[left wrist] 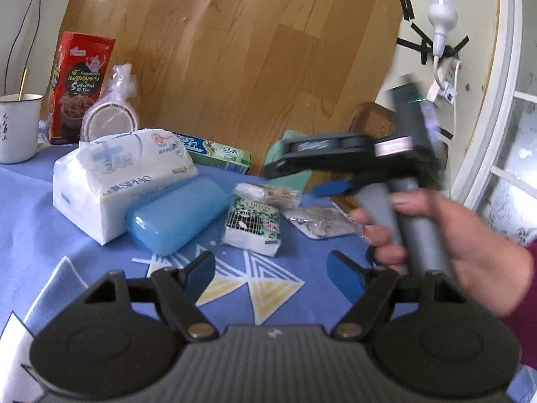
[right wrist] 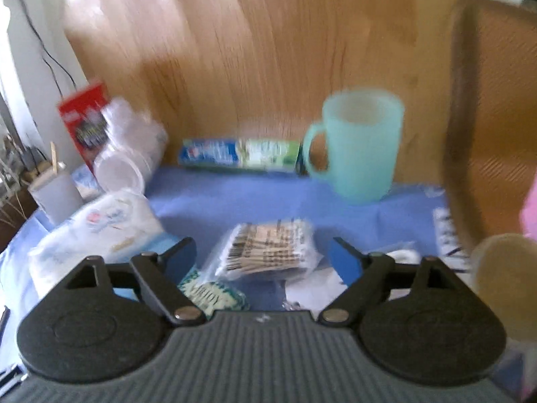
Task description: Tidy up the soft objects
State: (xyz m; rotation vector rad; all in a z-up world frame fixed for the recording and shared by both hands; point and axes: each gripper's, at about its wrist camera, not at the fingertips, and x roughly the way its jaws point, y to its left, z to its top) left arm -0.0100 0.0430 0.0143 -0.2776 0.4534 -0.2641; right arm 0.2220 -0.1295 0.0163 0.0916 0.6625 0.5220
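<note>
Two hand-held claws hang over a worktop (left wrist: 40, 201) draped in a blue cloth with white and yellow triangles. The left claw (left wrist: 272, 270) stands open with nothing between its blue pads, low over the cloth. The right claw (right wrist: 263, 262), held in a person's hand (left wrist: 436, 235) at the right of the left wrist view, is also open and empty; its own view is blurred.

Counted among the soft things on the cloth: one large white pack of tissues (left wrist: 114, 174) at the left, one small pocket pack of tissues (left wrist: 253, 223) with a green printed wrapper near the middle, and one clear bag of cotton swabs (right wrist: 268, 252) just behind it, in front of the right claw. One blue hard case (left wrist: 174, 215) lies against the large tissue pack, touching it. One flat foil packet (left wrist: 319, 223) lies to the right of the pocket pack.

Along the wooden board at the back stand one red snack box (left wrist: 80, 84), one bagged stack of plastic lids or bowls (left wrist: 110, 114), one toothpaste box (right wrist: 240, 154) lying flat, one pale green mug (right wrist: 359, 147) and one white enamel cup (left wrist: 18, 127) at the far left.
</note>
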